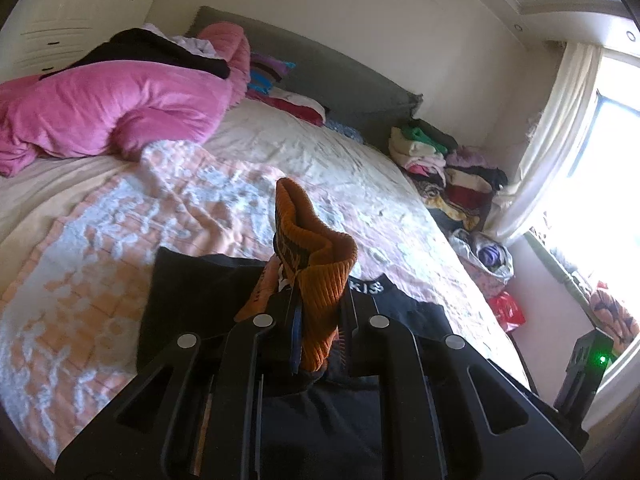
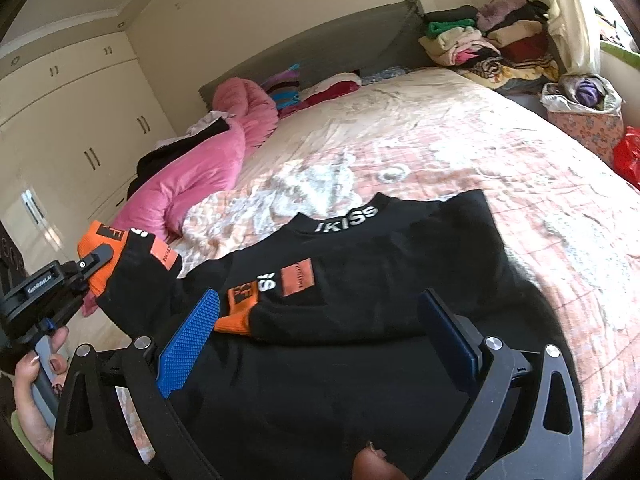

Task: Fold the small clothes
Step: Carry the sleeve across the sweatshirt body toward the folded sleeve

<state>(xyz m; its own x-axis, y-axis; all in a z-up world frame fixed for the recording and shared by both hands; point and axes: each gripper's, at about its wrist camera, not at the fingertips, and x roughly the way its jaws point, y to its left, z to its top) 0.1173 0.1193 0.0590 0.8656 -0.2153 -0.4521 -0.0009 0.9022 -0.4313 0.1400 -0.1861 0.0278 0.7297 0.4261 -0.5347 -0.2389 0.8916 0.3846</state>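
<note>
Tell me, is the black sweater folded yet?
Partly: one sleeve lies across its chest; the left gripper holds the other orange cuff lifted.

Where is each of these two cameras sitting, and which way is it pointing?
Left wrist: rides on the left gripper, facing the headboard and window; its jaws pinch the orange cuff.
Right wrist: rides on the right gripper, jaws open, looking over the black sweater toward the wardrobe; a hand shows at left.
Shared: sweater, bed, pink duvet, clothes pile.
</note>
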